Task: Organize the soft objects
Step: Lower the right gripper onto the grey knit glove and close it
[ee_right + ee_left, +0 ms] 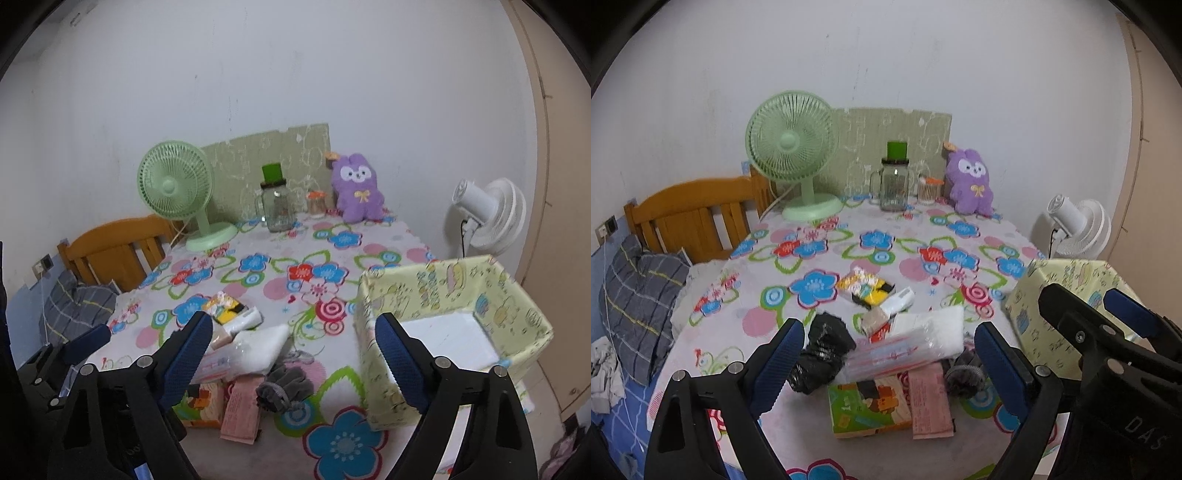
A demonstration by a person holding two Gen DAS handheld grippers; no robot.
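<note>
Left wrist view: left gripper has its blue-padded fingers spread wide, nothing between the pads, hanging above the near clutter on the flowered tablecloth. Directly under it: an illustrated orange-edged box, a pink paper packet, a crumpled black plastic bag, a clear zip bag with red stripes overlapping a white pad, and a grey scrunchie-like fabric bundle beside the right-hand finger. The right gripper is likewise spread and empty; in its own view the grey bundle lies just below the gap, slightly left of centre. The pale yellow patterned storage box stands just right of the pile, open-topped, white floor bare as far as visible. Further back: a yellow snack pack and a small white item; at the far edge a green desk fan, a glass mug-jar, and a purple plush rabbit leaning on the wall. Judgement: approach phase of the first pick; nothing sorted yet. Next move calls for choosing one soft target (the grey bundle or the black bag is closest), lowering until the pads straddle it, and closing without catching the zip bag or the paper packet. The plush is a far reach.
</note>
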